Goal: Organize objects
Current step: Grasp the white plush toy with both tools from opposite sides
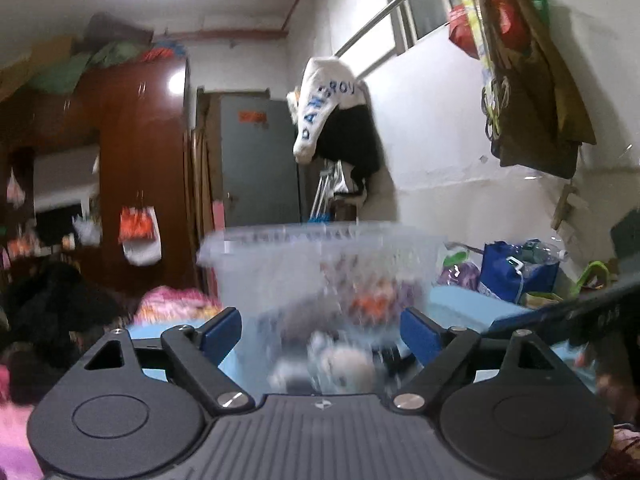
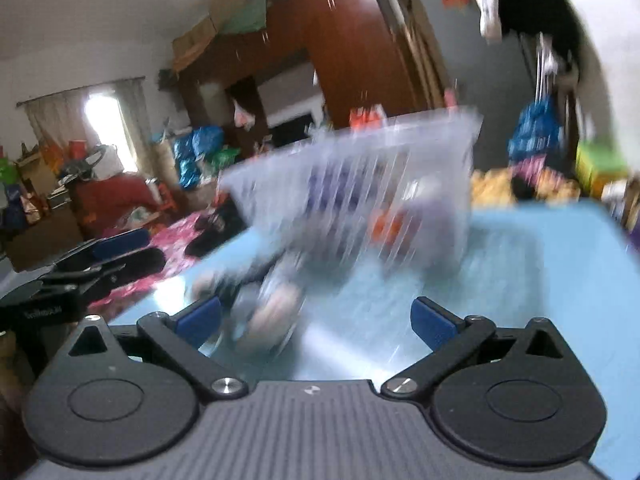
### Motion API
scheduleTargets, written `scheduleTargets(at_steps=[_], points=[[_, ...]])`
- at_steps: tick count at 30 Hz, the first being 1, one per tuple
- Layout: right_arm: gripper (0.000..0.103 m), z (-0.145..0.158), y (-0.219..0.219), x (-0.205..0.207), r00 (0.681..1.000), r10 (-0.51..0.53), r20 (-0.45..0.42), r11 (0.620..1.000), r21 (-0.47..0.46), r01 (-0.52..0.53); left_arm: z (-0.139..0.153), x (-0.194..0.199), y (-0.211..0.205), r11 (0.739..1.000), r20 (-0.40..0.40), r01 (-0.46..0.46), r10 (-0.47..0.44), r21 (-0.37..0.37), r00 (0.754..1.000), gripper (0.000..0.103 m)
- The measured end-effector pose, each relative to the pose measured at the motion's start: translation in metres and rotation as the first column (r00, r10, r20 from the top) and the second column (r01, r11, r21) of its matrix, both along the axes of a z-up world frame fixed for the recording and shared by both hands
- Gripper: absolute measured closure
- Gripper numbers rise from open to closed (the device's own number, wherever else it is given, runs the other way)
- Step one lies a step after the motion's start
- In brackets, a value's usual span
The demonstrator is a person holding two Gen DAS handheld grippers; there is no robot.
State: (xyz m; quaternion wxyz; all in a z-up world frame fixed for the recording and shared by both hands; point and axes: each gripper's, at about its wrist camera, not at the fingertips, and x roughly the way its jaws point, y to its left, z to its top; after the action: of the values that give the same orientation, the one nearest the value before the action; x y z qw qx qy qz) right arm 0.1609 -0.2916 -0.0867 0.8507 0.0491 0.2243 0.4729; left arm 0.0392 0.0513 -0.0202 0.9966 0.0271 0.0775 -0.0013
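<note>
Both grippers, my left gripper [image 1: 320, 336] and right gripper [image 2: 316, 320], are spread wide and empty. One blue table [image 2: 540, 264] carries one clear plastic bin [image 2: 360, 184] at its far side, some items already inside. Near me, a blurred small cluster of objects [image 2: 264, 304] is not yet binned; can't count them. Judging partway done.

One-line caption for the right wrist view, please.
Open right gripper over a blue table, facing a blurred clear bin and small objects.
</note>
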Motion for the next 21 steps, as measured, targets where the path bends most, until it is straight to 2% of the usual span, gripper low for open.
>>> scheduleTargets(at_steps=[3,5,8,13,16,21], points=[[0.0,-0.006,0.01,-0.004,0.998,-0.017,0.052,0.999,-0.032,0.019,-0.007,0.006,0.002,1.0,-0.04,0.012,-0.011,0.012,0.999,0.014],[0.005,-0.003,0.018,-0.002,0.998,-0.016,0.063,0.999,-0.043,0.019,-0.009,0.01,0.005,1.0,-0.052,0.012,-0.012,0.006,0.999,0.014],[0.015,-0.001,0.028,-0.009,0.997,-0.004,0.083,0.999,-0.054,0.009,-0.015,0.014,0.007,1.0,-0.071,0.018,-0.018,0.002,0.997,0.014],[0.041,0.001,0.05,-0.018,0.992,0.025,0.123,0.994,-0.108,-0.012,-0.024,0.017,0.006,1.0,-0.095,0.03,-0.029,0.008,0.995,0.018],[0.049,-0.001,0.058,-0.019,0.99,0.018,0.143,0.991,-0.134,0.001,-0.026,0.019,0.005,0.999,-0.103,0.039,-0.038,0.01,0.994,0.024],[0.061,-0.001,0.057,-0.017,0.991,-0.002,0.137,0.991,-0.129,0.019,-0.032,0.03,0.004,0.998,-0.129,0.057,-0.056,0.005,0.99,0.042]])
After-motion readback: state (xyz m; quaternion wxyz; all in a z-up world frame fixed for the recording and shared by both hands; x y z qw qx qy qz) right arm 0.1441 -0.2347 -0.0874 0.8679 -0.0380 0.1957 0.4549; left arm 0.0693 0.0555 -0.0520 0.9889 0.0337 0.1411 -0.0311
